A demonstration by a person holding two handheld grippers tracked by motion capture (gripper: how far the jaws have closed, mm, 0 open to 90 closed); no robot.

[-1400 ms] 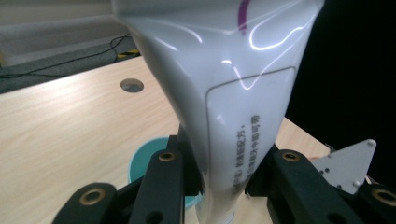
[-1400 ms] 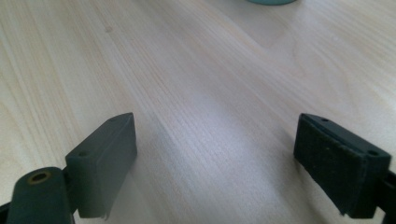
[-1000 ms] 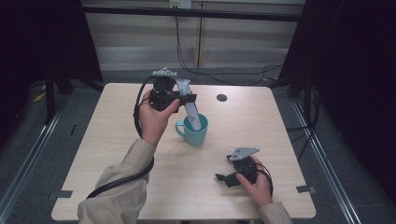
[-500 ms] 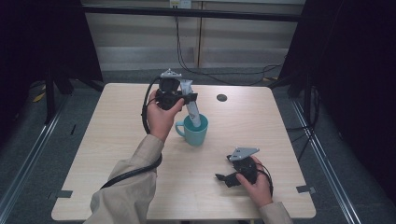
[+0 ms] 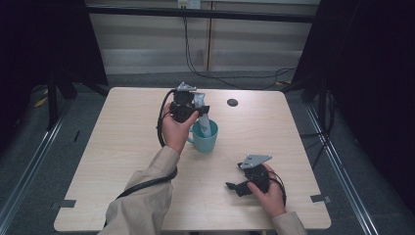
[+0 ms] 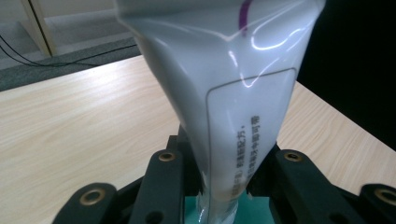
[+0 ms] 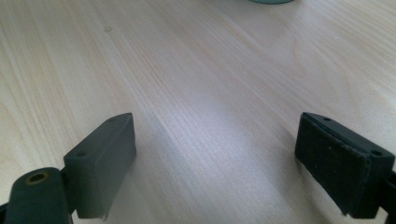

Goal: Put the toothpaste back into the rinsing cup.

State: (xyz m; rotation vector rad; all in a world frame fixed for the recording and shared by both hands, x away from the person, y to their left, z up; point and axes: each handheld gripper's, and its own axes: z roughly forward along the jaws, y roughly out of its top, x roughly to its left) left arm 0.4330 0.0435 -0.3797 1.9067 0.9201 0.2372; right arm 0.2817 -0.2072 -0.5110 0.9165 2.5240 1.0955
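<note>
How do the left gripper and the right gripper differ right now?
The left gripper is shut on a white tube, its fingers pinching the flat end; the right gripper is open and holds nothing. The left is raised above the teal mug, lowering the tube into it; the right rests low on the table. Both have black fingers and a hand around them.

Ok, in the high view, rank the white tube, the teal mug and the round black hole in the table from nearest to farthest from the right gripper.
1. The teal mug, up and left of the right gripper, mid-table.
2. The white tube, standing in the mug and clamped by the left gripper just beyond.
3. The round black hole, near the table's far edge.
</note>
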